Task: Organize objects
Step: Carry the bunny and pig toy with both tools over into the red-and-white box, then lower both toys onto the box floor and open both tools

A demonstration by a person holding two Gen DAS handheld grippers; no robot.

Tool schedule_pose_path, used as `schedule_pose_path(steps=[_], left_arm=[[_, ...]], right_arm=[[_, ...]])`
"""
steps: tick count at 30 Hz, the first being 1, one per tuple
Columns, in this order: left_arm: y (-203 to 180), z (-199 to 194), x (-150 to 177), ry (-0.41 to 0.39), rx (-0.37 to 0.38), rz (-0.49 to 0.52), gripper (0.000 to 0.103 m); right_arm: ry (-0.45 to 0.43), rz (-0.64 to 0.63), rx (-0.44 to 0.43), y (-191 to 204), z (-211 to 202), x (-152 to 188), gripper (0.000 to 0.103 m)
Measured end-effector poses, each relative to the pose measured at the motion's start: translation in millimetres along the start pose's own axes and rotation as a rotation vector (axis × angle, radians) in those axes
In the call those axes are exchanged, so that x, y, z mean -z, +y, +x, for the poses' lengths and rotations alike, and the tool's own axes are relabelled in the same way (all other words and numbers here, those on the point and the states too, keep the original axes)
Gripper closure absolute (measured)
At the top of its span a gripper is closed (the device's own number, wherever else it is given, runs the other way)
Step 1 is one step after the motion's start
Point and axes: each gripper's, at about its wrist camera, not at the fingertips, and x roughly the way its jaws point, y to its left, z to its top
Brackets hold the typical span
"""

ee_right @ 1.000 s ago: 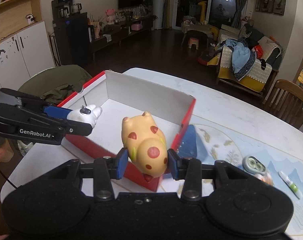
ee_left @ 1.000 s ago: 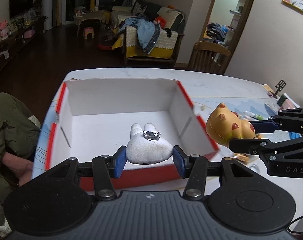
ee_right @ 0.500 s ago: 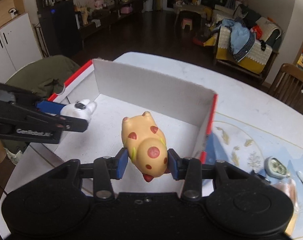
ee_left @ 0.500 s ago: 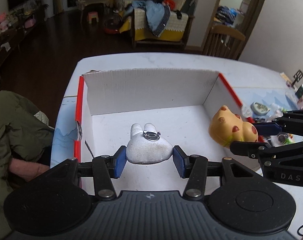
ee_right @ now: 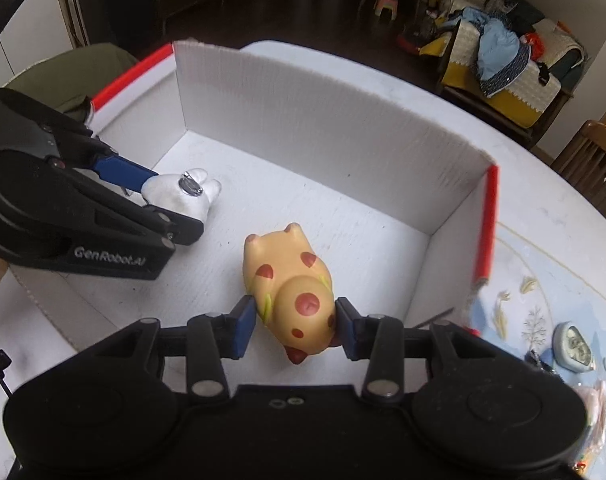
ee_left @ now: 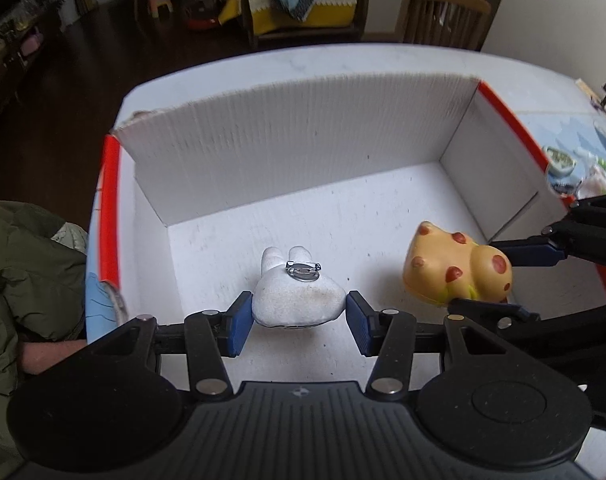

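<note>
Two toys hang over my white red-rimmed cardboard box (ee_left: 303, 152): left tongs (ee_left: 299, 322) clamp white plush rabbit (ee_left: 297, 296), right tongs (ee_right: 295, 328) clamp spotted yellow rubber pig (ee_right: 291, 288); neither released yet.

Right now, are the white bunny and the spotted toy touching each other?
Apart. The right wrist view shows bare box floor between the bunny and the spotted toy, each in its own claw.

The box (ee_left: 303, 148) sat on the counter (ee_left: 383, 60), with the rabbit toy (ee_left: 295, 300) over its floor at left and the spotted toy (ee_left: 455, 268) at right, well apart. A small dish (ee_right: 575, 348) lay on the counter right of the box, and a chair (ee_left: 443, 16) stood beyond the far edge.
</note>
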Motion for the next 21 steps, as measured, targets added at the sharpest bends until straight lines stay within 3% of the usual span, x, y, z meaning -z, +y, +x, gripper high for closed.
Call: schedule_pose_path(steps=[7, 14, 21], left_arm=[[3.7, 11.9, -5.2, 0.078, 0.026, -0.005, 0.054], [6.8, 23.3, -8.0, 0.173, 0.056, -0.022, 0.054], [6.9, 26.9, -9.9, 0.213, 0.050, -0.019, 0.053]], right_arm=[[0.064, 0.001, 0.013, 0.5, 15.0, 0.8, 0.060], [0.079, -0.007, 0.015, 5.0, 18.7, -0.9, 0.058], [0.072, 0.003, 0.015, 0.2, 14.8, -0.4, 0.056]])
